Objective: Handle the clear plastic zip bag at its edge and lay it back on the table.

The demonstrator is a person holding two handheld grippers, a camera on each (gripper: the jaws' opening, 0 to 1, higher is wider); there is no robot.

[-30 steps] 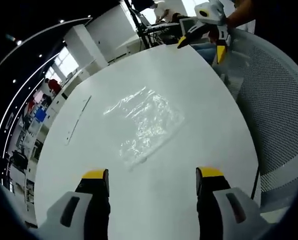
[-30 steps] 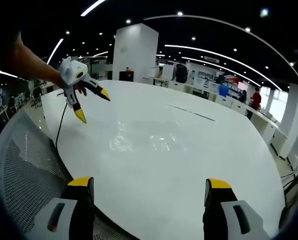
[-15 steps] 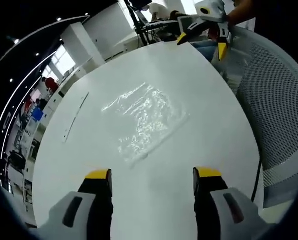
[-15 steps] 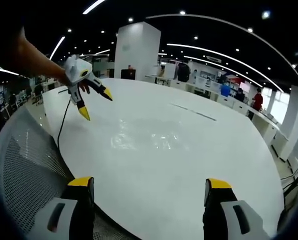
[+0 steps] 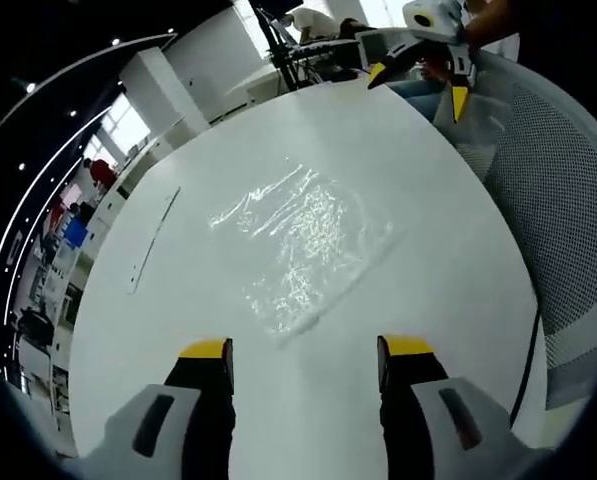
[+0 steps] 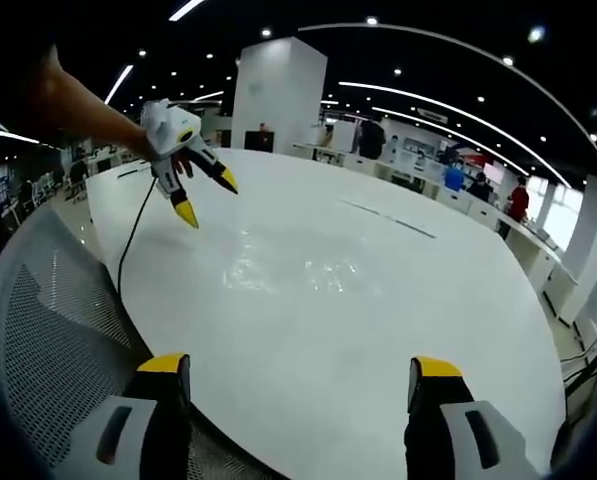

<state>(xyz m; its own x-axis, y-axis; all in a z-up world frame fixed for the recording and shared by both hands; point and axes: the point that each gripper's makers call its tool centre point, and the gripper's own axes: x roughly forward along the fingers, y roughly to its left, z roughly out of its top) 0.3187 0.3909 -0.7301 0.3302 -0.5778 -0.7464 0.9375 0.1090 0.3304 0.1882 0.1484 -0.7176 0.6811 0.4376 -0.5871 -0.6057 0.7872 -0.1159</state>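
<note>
The clear plastic zip bag [image 5: 303, 245] lies flat and crinkled on the white table [image 5: 178, 300]; in the right gripper view the bag [image 6: 293, 275] is only a faint glossy patch. My left gripper [image 5: 305, 353] hovers above the table just short of the bag's near edge, open and holding nothing. In the right gripper view the left gripper [image 6: 206, 196] hangs over the table's left part, held by a person's hand. My right gripper [image 6: 298, 372] is open over the table's near rim; the left gripper view has the right gripper [image 5: 423, 80] at the far table edge.
A grey mesh chair back [image 5: 568, 220] stands beside the table; the same chair [image 6: 38, 350] is at lower left in the right gripper view. A thin dark cable [image 6: 128, 255] hangs at the table edge. A narrow slot strip [image 5: 153, 240] runs across the table. Office desks and people lie beyond.
The left gripper has crept closer to the bag and shifted a little toward its near edge. In the right gripper view it has drifted right, over the table. The bag lies unchanged.
</note>
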